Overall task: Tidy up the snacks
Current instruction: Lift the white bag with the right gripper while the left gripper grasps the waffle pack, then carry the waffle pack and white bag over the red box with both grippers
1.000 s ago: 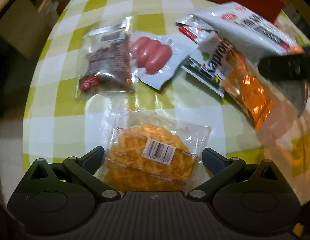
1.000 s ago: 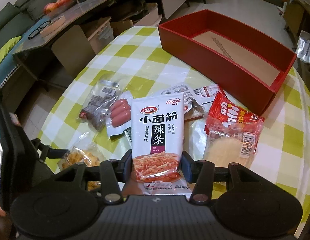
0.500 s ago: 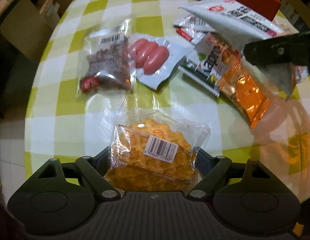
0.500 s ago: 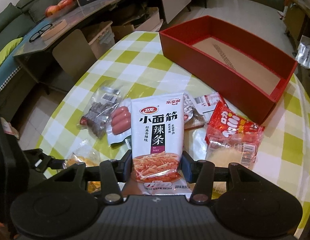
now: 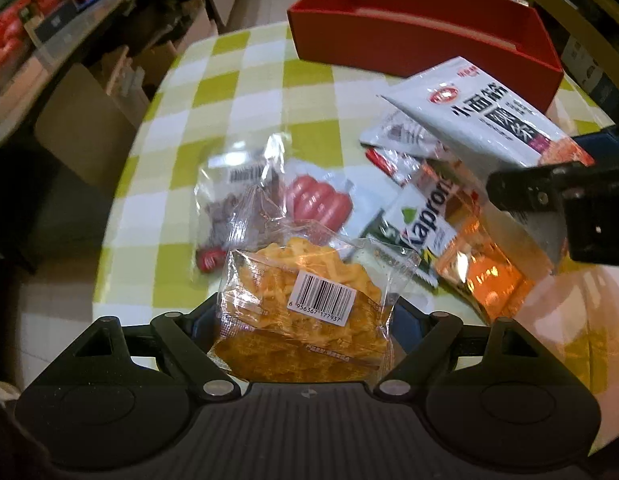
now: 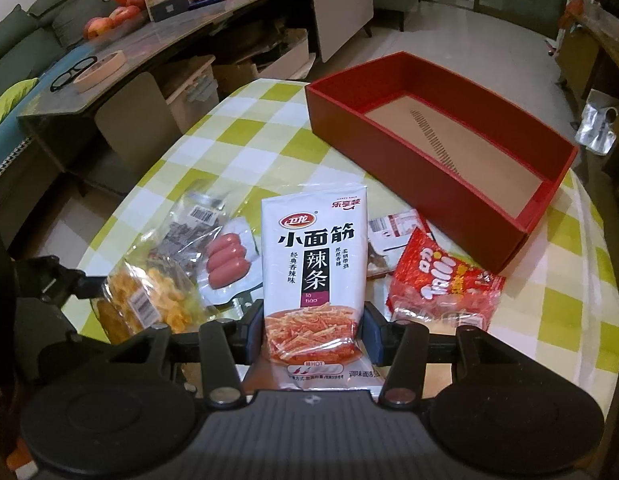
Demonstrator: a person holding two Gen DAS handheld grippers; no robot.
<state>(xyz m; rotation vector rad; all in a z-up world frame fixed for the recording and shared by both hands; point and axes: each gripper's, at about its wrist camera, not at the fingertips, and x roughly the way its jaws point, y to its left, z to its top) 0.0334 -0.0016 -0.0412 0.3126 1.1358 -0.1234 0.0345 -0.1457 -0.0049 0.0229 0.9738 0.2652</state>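
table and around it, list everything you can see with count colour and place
table: 1, green and white check, under everything
box: 1, red, empty, far right of table
white packet: 1, white with red print, held upright in right gripper
yellow snack bag: 1, clear with orange-yellow pieces, held in left gripper
sausages: 1 pack, pink, on table left of white packet
dark snack bag: 1, clear with brown pieces, left of sausages
red bag: 1, red, on table near box
green and white packet: 1, under other packets
apples: a few, red, back counter
glasses: 1, black, back counter
left gripper: black, shut on yellow snack bag
right gripper: black, shut on white packet
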